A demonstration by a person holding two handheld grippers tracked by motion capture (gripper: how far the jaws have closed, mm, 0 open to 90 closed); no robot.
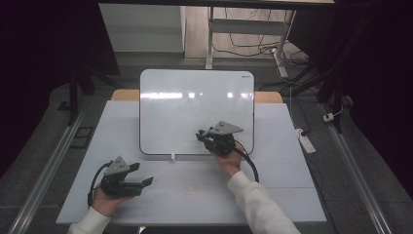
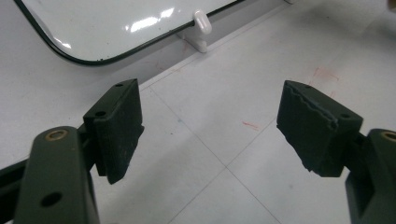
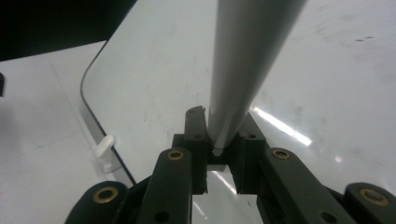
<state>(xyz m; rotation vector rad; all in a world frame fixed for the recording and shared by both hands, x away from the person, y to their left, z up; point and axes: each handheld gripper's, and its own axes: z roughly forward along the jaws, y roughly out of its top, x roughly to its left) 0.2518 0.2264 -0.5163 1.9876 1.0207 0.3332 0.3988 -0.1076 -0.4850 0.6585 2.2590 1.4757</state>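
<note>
while clamped between the right gripper (image 3: 219, 140) jaws, grey marker (image 3: 247, 60) runs lengthwise away over the whiteboard (image 1: 195, 97). left gripper (image 2: 210, 126) wide open, empty, above the white table (image 1: 195, 190).

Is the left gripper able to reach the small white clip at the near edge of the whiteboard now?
Probably yes. The left gripper is open and holds nothing, and bare table lies between it and the white clip. The right gripper works over the whiteboard, off to the side.
</note>
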